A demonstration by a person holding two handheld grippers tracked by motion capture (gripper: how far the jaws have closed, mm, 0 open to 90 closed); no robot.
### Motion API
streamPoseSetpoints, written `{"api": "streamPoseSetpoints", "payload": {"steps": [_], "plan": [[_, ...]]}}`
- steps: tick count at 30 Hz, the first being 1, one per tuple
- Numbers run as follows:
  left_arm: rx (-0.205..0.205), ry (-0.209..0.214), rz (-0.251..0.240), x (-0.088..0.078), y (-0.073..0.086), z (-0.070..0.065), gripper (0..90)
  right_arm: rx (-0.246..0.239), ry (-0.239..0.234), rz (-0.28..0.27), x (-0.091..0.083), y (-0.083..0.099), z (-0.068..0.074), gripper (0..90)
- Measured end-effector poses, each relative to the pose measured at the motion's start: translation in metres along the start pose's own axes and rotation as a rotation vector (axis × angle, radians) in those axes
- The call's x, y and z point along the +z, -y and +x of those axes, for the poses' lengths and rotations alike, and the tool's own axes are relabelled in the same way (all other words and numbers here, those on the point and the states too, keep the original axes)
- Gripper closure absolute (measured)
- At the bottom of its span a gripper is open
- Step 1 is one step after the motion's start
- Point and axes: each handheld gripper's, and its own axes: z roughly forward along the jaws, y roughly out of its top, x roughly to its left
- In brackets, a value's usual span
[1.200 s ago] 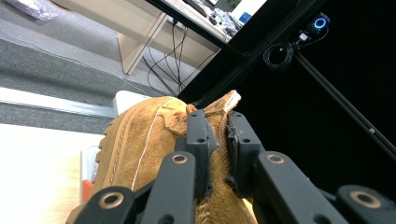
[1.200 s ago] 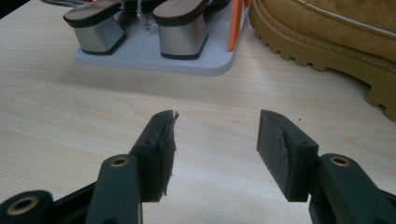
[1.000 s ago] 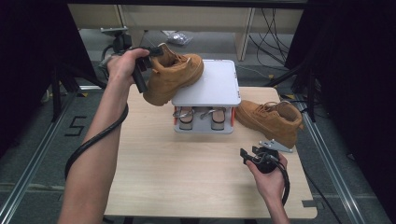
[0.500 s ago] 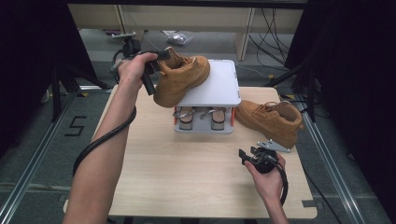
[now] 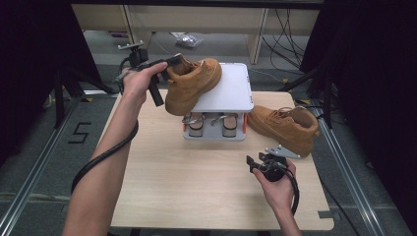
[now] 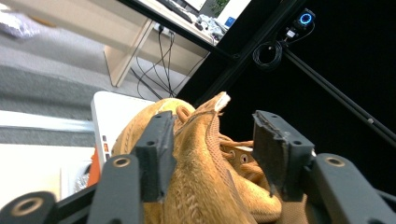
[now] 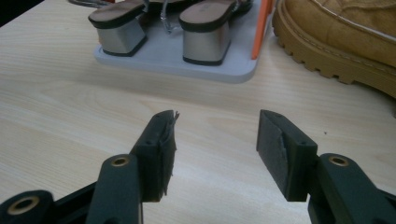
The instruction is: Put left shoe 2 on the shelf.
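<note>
Our left gripper [image 6: 212, 154] has just spread its jaws round the boot's [image 5: 189, 83] collar – boot at eleven o'clock on the rack [image 5: 231, 93]; right gripper [image 7: 215, 149] gapes empty

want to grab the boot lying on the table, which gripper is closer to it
Right. The right gripper hovers open over the table just in front of the boot on the table. The left gripper is across the rack, its jaws just opened around the other boot on the top shelf.
</note>
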Motion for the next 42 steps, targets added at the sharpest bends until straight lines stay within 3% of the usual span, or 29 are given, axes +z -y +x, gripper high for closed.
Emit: {"api": "streamPoseSetpoints", "payload": {"steps": [2,5,6,7,9,13,16,20,22,26,31,42], "plan": [[0.006,0.002,-0.025,-0.01,-0.003,0.0,45.9,-0.026,-0.009,-0.019,0.002,-0.003,0.002,49.1],[0.028,0.011,-0.051,-0.029,-0.005,0.001,47.1,-0.026,-0.042,-0.025,0.001,-0.009,0.011,55.9],[0.033,0.011,-0.061,-0.037,-0.004,0.003,49.8,-0.05,-0.045,-0.022,0.0,-0.012,0.012,58.8],[0.039,0.006,-0.068,-0.044,-0.003,0.006,52.6,-0.038,-0.062,-0.025,0.001,-0.015,0.017,61.6],[0.073,0.004,-0.066,-0.055,0.002,0.012,64.4,-0.061,-0.081,-0.039,0.003,-0.022,0.024,68.3],[0.11,-0.016,-0.012,-0.068,0.023,0.031,82.0,-0.08,-0.132,-0.048,0.005,-0.04,0.044,80.1],[0.142,-0.036,0.036,-0.067,0.041,0.041,86.7,-0.137,-0.156,-0.074,0.011,-0.057,0.059,84.8],[0.157,-0.054,0.109,-0.057,0.062,0.048,88.9,-0.146,-0.2,-0.09,0.024,-0.082,0.083,87.6],[0.172,-0.063,0.115,-0.052,0.068,0.05,89.0,-0.166,-0.212,-0.1,0.032,-0.093,0.094,88.5],[0.173,-0.069,0.131,-0.046,0.074,0.052,89.2,-0.192,-0.23,-0.111,0.046,-0.112,0.112,89.3],[0.175,-0.071,0.133,-0.046,0.076,0.052,89.3,-0.178,-0.233,-0.101,0.063,-0.128,0.127,89.9],[0.172,-0.068,0.139,-0.046,0.077,0.052,89.5,-0.185,-0.206,-0.112,0.084,-0.142,0.144,90.0]]}}
